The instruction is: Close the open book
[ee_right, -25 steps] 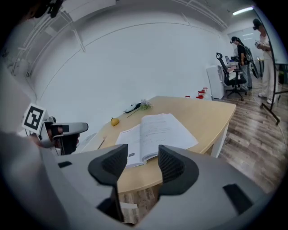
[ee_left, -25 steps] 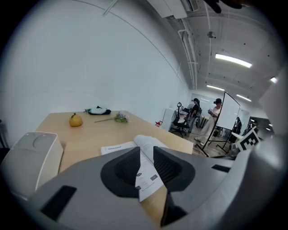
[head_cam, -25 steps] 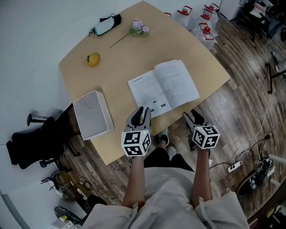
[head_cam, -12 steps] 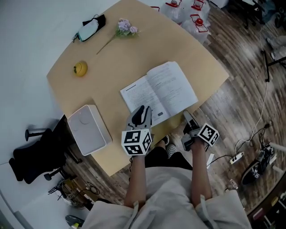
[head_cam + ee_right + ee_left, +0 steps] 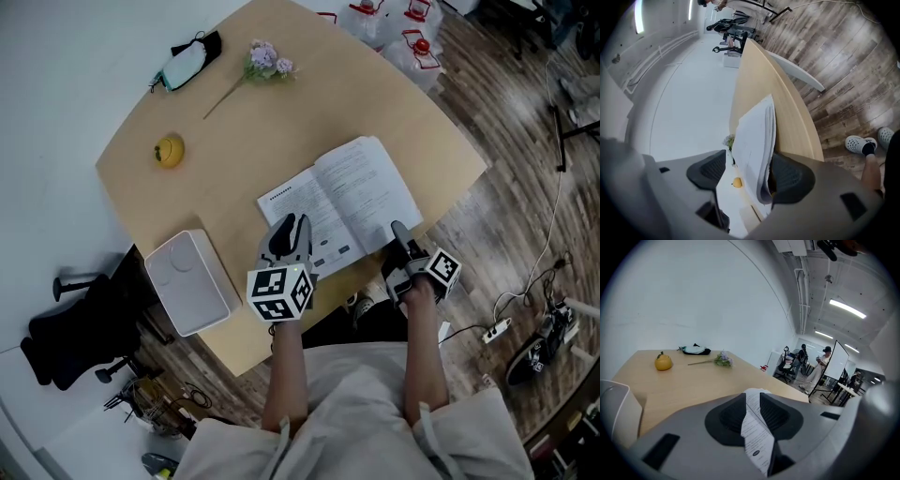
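Left gripper [image 5: 289, 228] is pinching a lifted page [image 5: 757, 437] of the open book [image 5: 352, 187] lying just ahead, while right gripper [image 5: 401, 236], rolled sideways, has just been opening its jaws loosely around the book's right-hand edge.

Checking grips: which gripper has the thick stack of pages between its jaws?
The right gripper; its jaws have just been opening, wide round the stack. The left gripper pinches a thin sheet.

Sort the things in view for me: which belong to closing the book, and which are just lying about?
Job: book, open; left claw, shut on one of its pages; right claw, just opening, pages between its jaws.
Lying about: yellow fruit, flower, mask, white box.
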A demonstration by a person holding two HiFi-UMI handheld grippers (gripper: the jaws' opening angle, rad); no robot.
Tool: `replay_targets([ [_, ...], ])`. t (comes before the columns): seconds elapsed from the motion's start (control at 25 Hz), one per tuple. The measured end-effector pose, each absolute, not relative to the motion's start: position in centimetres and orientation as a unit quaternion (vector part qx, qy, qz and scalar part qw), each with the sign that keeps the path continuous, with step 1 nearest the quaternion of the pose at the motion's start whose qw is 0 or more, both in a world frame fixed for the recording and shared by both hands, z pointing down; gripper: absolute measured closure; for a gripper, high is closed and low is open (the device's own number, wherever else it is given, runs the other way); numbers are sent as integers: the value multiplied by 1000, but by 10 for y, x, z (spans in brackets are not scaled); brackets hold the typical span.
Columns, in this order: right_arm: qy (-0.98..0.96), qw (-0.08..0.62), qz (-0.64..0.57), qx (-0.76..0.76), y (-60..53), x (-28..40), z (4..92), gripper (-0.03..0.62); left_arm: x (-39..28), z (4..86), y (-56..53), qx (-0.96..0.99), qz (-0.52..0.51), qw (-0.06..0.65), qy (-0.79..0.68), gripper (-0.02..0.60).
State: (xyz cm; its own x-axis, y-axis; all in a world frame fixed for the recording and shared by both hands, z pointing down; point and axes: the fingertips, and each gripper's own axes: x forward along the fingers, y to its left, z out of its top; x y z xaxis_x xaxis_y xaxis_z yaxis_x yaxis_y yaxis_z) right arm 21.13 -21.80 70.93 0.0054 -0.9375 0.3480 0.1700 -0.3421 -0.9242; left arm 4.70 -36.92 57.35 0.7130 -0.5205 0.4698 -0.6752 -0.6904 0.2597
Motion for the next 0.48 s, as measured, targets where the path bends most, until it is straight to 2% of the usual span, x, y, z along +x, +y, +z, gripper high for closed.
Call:
replay_targets([
  [0.28, 342, 441, -635, -534, -233, 216, 719, 353, 27, 559, -378, 887, 183, 199, -374, 479],
  [0.32, 339, 437, -640, -533, -234, 217, 723, 395, 23, 557, -376, 883, 182, 197, -384, 479],
  [0.36, 333, 433, -646, -533, -233, 216, 728, 466, 18, 555, -373, 879, 182, 195, -395, 479],
  [0.48, 316, 429, -654, -537, -230, 216, 734, 509, 7, 552, -356, 867, 181, 191, -422, 479],
])
